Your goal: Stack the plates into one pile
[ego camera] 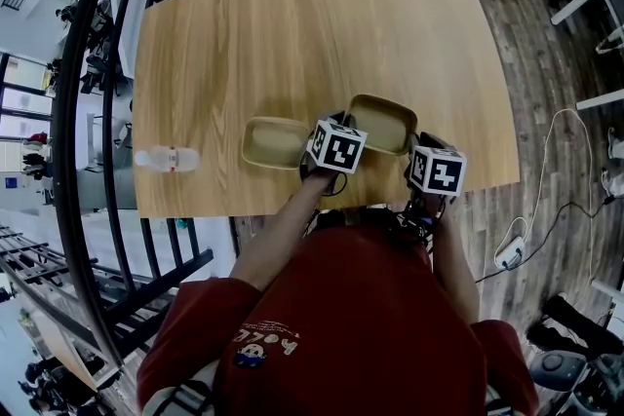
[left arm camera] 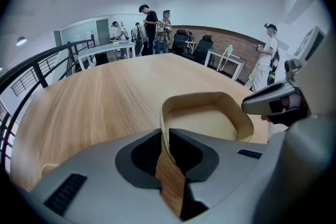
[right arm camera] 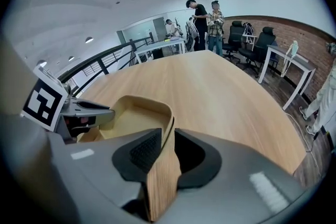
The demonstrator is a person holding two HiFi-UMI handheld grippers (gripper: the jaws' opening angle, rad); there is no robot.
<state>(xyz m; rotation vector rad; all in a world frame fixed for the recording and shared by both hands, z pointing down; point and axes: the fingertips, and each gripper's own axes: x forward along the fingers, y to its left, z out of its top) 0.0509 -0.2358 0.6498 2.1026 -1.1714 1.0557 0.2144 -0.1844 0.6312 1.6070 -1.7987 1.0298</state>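
Two shallow wooden plates lie on the wooden table (ego camera: 292, 34). One plate (ego camera: 271, 143) rests alone at the left. The other plate (ego camera: 382, 122) is to its right, with both grippers on its near side. My left gripper (ego camera: 341, 122) is shut on its near left rim; in the left gripper view (left arm camera: 164, 147) the thin rim is pinched between the pads, and the plate (left arm camera: 210, 118) stretches ahead. My right gripper (ego camera: 415, 144) straddles the near right rim (right arm camera: 167, 128); a gap shows beside the rim, so the jaws stand open. Whether this plate touches the table I cannot tell.
A clear plastic bottle (ego camera: 166, 159) lies near the table's left front corner. A black railing (ego camera: 93, 161) runs along the left of the table. Several people (left arm camera: 155, 29) stand beyond the far end, near desks and chairs. A white cable (ego camera: 546, 190) trails on the floor at the right.
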